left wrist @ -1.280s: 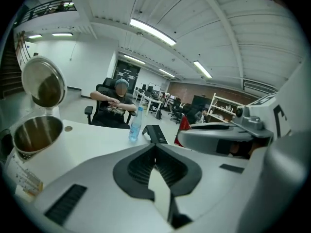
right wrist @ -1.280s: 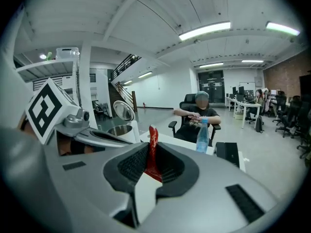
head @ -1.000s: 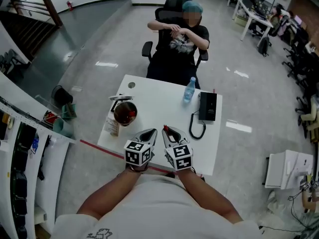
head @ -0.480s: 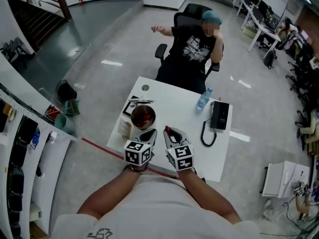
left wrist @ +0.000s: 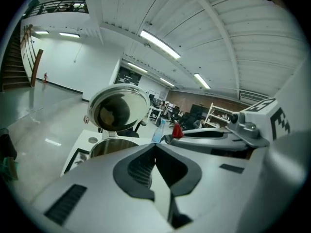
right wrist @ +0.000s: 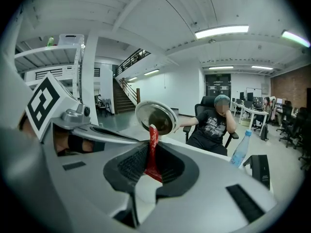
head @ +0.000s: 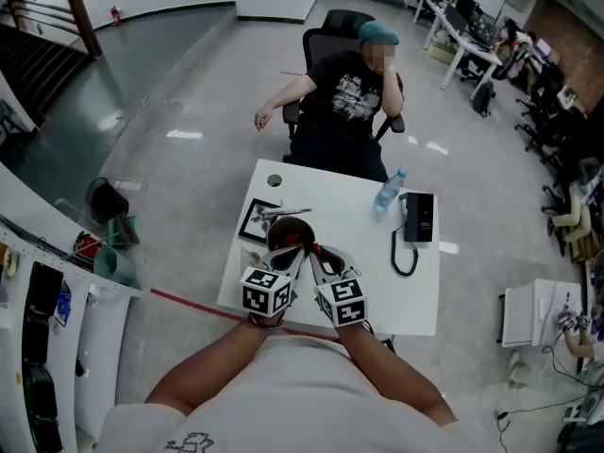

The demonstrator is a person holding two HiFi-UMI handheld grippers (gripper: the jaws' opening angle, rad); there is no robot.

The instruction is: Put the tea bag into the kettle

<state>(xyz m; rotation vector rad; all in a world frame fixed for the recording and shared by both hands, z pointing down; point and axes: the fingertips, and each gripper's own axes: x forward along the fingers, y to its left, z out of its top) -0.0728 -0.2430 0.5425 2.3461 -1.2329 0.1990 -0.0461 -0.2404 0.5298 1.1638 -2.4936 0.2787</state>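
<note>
The steel kettle (head: 286, 233) stands on the white table (head: 377, 272) with its round lid (left wrist: 119, 108) swung up and its mouth uncovered. My right gripper (head: 317, 251) is shut on a red tea bag (right wrist: 151, 154), which sticks up between the pads just short of the kettle's lid (right wrist: 156, 116). My left gripper (head: 298, 253) sits close beside it on the left, jaws shut with nothing between them (left wrist: 155, 145), tips nearly at the kettle's rim (left wrist: 108, 147). From the left gripper view, the tea bag (left wrist: 177, 130) shows at the right gripper's tip.
A flat framed picture (head: 257, 221) lies left of the kettle. A water bottle (head: 387, 192) and a black desk phone (head: 418, 218) with a coiled cord sit at the table's right. A person (head: 349, 111) sits in a chair across the table.
Both grippers have moved forward together, and the kettle, before off to the left, now stands right at their tips. The seated person has lowered one arm.
</note>
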